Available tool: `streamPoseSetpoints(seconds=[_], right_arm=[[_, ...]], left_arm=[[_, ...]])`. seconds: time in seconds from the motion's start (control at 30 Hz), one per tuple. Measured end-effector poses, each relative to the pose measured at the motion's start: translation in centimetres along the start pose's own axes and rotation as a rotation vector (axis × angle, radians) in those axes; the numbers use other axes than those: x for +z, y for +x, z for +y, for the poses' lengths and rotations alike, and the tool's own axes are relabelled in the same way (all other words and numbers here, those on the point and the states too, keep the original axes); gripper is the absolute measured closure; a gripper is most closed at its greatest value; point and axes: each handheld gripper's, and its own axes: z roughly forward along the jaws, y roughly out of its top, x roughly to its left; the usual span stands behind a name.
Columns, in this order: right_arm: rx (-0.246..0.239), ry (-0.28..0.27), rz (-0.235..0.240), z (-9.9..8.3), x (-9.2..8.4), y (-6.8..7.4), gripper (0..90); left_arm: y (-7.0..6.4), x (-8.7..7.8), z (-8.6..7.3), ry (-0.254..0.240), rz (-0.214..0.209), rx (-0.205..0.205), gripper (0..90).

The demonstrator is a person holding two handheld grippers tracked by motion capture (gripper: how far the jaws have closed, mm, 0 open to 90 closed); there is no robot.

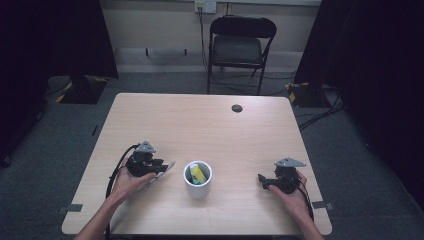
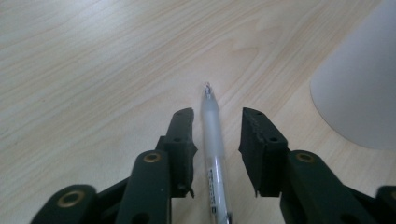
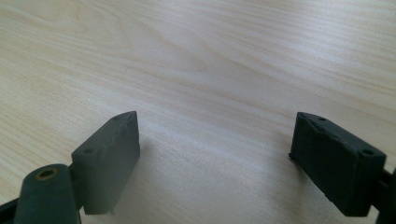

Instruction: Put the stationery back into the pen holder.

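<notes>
blk chair [image 1: 239,42], floor cables [image 1: 320,116], wall outlet [image 1: 205,6]

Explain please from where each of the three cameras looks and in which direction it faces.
High view: above the person's side, facing forward and down on the wooden table; forearms, left gripper and right gripper show.
Left gripper view: rides the left gripper, facing along its open jaws at a clear pen lying between them.
Right gripper view: rides the right gripper, facing bare tabletop between its open jaws.
Shared: the high and left gripper views both show the pen and white cup.

The pen [image 2: 212,140] carries a small printed label, too blurred to read.
</notes>
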Motion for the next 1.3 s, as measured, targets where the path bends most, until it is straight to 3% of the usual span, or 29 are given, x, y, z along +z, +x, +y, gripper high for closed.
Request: streamPoseSetpoints(seconds=[0.17,0.23,0.3,0.47,0.53,0.73,0.77,0.97,1.13,1.3], right_arm=[[0.0,0.0,0.0,0.0,0.0,0.0,15.0],[0.0,0.0,0.0,0.0,0.0,0.0,15.0],[0.0,0.0,0.0,0.0,0.0,0.0,15.0],[0.0,0.0,0.0,0.0,0.0,0.0,14.9],[0.0,0.0,0.001,0.0,0.0,0.0,14.9],[-0.002,0.0,0.002,0.0,0.0,0.0,15.0],[-0.002,0.0,0.003,0.0,0.0,0.0,15.0],[-0.002,-0.001,0.002,0.0,0.0,0.0,15.0],[-0.003,0.0,0.003,0.0,0.0,0.0,15.0],[-0.005,0.0,0.004,0.0,0.0,0.0,15.1]], left_arm=[[-0.1,0.8,0.8,-0.019,-0.009,0.0,72.6],[-0.1,1.4,0.9,-0.004,0.003,0.007,74.1],[0.0,2.0,0.8,0.012,0.012,0.012,74.4],[-0.2,2.5,0.8,0.001,0.019,-0.005,73.6],[-0.5,2.4,1.0,0.027,0.044,0.035,73.5],[-0.7,2.9,0.7,0.032,0.061,0.042,73.7],[-0.7,2.9,0.8,0.034,0.069,0.061,74.1],[-1.2,2.8,0.8,0.051,0.054,0.09,78.7],[-1.2,2.7,0.7,0.054,0.045,0.081,78.0],[-1.2,2.4,0.4,0.057,0.066,0.085,68.5]])
